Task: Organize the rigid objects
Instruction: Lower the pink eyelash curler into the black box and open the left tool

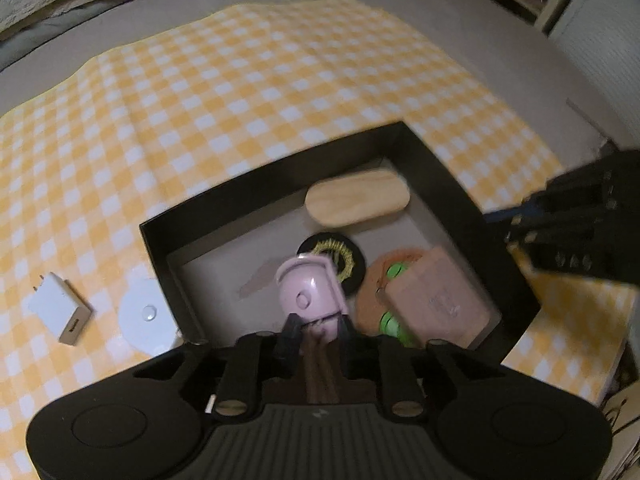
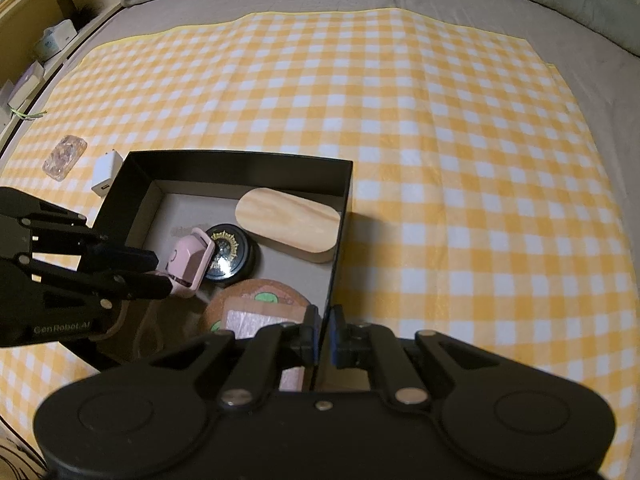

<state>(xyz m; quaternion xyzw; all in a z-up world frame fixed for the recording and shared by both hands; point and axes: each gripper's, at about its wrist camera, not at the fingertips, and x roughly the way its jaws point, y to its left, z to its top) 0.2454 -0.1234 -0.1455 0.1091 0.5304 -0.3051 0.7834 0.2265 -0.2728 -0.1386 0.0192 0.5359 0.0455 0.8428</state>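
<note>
The left gripper (image 1: 316,326) has its fingers (image 1: 291,330) closed on a small pink device (image 1: 310,294), holding it by its near end above the floor of a black box (image 1: 432,160). The right wrist view shows the same hold from the side: the left gripper (image 2: 164,274) reaches in over the box's left wall, and the pink device (image 2: 190,262) hangs tilted, its far end just beside a round black tin (image 2: 230,254) with a gold pattern on its lid.

The right gripper (image 2: 323,336) has its fingers (image 2: 310,334) narrowed onto the right wall of the black box (image 2: 240,160), one inside and one outside, pinching it near the front corner. In the left wrist view this gripper shows only as a blurred dark shape (image 1: 580,224) at the box's right side.

Inside the box, a wooden oval block (image 1: 356,200) lies against the far wall, and a pinkish flat block (image 1: 438,300) rests on a round cork coaster (image 1: 394,276) with green marks.

Only the left wrist view shows a white round disc (image 1: 146,314) on the checked cloth (image 1: 240,80) just beside the box's left wall, with a white charger (image 1: 60,308) near it. Only the right wrist view shows a clear patterned case (image 2: 65,157) farther left, beyond the charger (image 2: 105,174), and the grey bed (image 2: 580,32) under the cloth (image 2: 440,120).
</note>
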